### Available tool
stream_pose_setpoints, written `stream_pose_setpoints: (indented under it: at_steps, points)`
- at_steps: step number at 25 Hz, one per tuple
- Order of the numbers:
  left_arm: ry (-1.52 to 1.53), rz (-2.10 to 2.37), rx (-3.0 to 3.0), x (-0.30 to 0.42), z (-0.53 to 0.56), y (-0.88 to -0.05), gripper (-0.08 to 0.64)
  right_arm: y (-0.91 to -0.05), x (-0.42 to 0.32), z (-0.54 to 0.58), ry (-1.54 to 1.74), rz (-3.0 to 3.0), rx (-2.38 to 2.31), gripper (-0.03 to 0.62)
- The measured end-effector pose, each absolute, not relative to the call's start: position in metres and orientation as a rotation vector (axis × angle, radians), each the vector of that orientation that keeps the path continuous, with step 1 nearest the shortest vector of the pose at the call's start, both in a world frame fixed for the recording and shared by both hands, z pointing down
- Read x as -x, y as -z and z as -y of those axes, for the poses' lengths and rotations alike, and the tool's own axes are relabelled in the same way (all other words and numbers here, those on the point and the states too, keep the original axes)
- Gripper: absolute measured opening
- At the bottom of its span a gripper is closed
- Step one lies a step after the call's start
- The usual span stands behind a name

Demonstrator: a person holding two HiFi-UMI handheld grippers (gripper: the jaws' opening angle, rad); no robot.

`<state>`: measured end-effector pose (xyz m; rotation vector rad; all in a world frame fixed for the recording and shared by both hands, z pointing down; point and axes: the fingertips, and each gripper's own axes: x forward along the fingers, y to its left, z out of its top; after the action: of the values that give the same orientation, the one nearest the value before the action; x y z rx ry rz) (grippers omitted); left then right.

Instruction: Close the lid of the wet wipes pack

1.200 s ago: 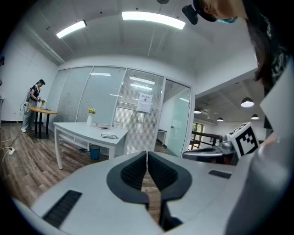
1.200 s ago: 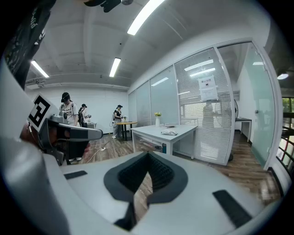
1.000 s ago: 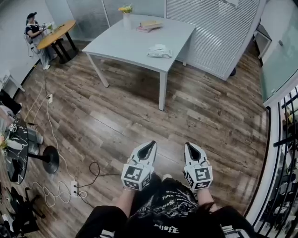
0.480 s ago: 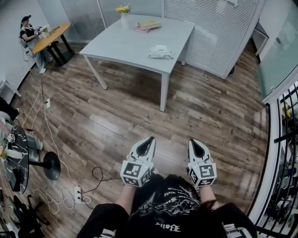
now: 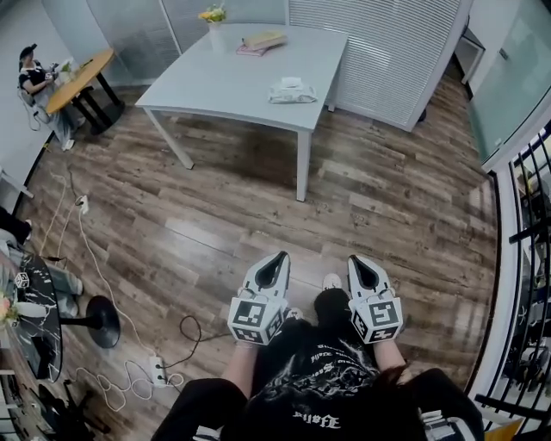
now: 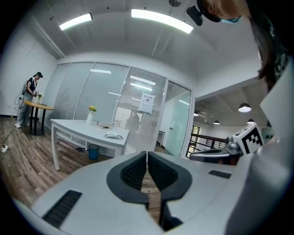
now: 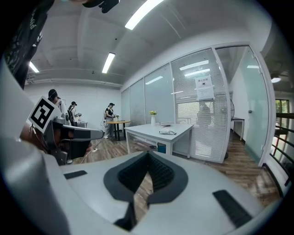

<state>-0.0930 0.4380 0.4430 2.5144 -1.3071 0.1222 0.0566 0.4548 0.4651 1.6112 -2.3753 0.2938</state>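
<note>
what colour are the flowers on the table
Yellow flowers; the head view shows them best.

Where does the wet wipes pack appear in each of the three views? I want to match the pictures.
Head view: the wet wipes pack lies near the top centre, on the white table, towards its near edge.
Left gripper view: left of centre, on the same table.
Right gripper view: just right of centre, far off.
Shared landmark: the vase of yellow flowers on that table.
</note>
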Motion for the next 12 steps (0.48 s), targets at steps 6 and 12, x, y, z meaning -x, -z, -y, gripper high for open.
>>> stream_pose_setpoints:
  at_steps: [6, 12]
  points:
    - [-0.146, 1.344, -2.486, 0.095, -0.424, -0.451, 0.014, -0.468, -0.059, -0.429, -0.282, 2.392, -1.578, -0.002]
    - [-0.192, 1.395, -2.456, 0.088, -0.389, -0.457, 0.014, -0.475, -0.067, -0.386, -0.305, 2.437, -1.533, -0.002]
